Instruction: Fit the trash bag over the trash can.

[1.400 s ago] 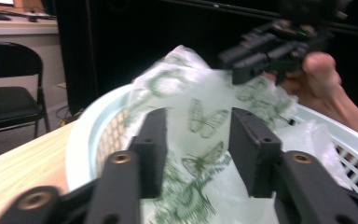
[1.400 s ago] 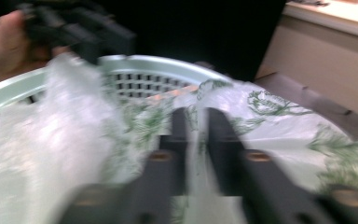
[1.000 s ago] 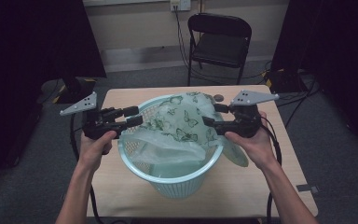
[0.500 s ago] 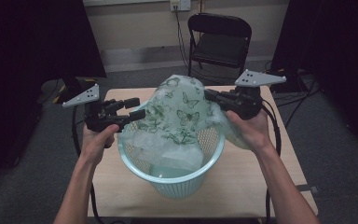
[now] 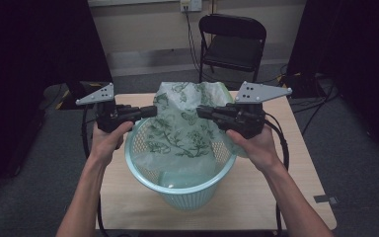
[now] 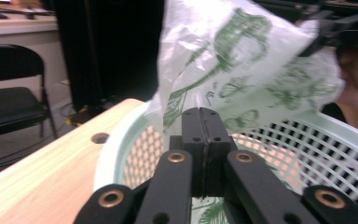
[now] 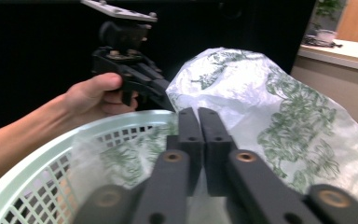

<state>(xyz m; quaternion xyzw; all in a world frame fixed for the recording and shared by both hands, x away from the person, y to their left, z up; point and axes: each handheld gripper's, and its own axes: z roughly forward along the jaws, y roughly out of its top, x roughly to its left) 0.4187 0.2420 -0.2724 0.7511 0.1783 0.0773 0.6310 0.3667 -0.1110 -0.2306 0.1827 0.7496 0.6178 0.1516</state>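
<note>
2 grippers pinch the bag (image 5: 182, 126) over the basket (image 5: 143, 175): left gripper (image 5: 150, 111) clamped on its left edge, right gripper (image 5: 201, 112) on its right. Bag hangs stretched left-to-right between them, so each hand's equally near its own rim side.

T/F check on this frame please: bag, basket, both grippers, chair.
1. The thin white plastic bag with green plant print hangs partly inside the pale green mesh plastic basket. True.
2. The left gripper has its jaws wide open. False: they are shut, with the bag's edge at their tips.
3. The right gripper is shut on the bag. True.
4. The basket stands on the floor. False: it stands on the light wooden table.
5. The black folding chair lies tipped over. False: it stands upright behind the table.
</note>
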